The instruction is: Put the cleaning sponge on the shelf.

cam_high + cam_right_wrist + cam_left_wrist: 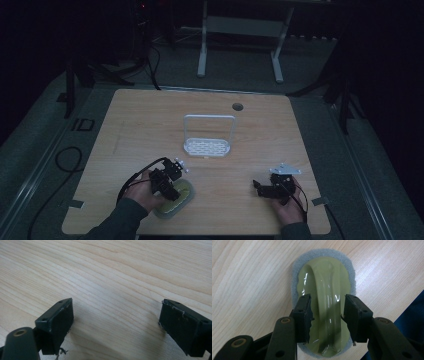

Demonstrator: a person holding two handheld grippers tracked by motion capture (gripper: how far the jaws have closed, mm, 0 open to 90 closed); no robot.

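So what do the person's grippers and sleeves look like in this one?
Both grippers are black. The left gripper has a black cable looping back from it; its fingers are blocky black pads on rounded links with brass-coloured pivot pins. The right gripper carries a grey three-cornered plate on top and has the same boxy black fingers. The sleeves are dark grey-green.

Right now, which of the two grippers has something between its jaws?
The left gripper: its jaws straddle the raised handle of the green scrubbing pad. The right gripper stands open over bare table.
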